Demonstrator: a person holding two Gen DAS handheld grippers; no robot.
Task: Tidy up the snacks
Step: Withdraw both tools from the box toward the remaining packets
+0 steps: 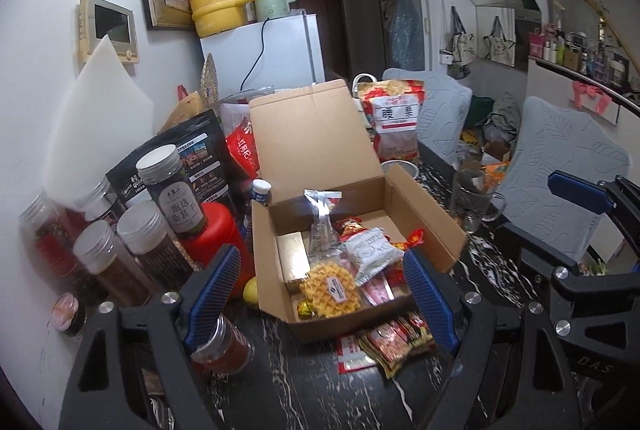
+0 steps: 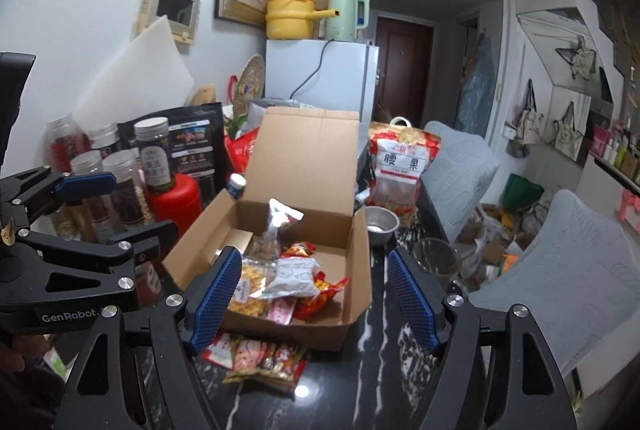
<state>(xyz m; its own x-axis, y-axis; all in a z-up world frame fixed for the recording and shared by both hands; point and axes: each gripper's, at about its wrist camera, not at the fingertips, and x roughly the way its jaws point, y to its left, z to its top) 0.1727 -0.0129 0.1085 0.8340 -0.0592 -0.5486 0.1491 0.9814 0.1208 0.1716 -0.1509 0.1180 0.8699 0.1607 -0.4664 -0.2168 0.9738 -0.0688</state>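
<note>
An open cardboard box [image 1: 432,213] [image 2: 356,270] sits on the dark marbled table with its lid up. It holds several snacks: a round waffle [image 1: 330,288], a white packet [image 1: 370,250] [image 2: 294,276], a gold bar [image 1: 292,258] and red wrappers. A few red snack packets [image 1: 390,344] [image 2: 260,354] lie on the table in front of the box. My left gripper [image 1: 320,298] is open and empty, just before the box. My right gripper [image 2: 314,298] is open and empty, just before the box's near edge.
Several clear jars [image 1: 136,242] [image 2: 120,185], a red canister [image 1: 212,238] and black pouches stand left of the box. A small jar [image 1: 224,342] sits by my left finger. A cashew bag [image 2: 402,165], a metal bowl [image 2: 380,224], a glass mug [image 1: 472,199] and grey chairs [image 2: 568,270] are right.
</note>
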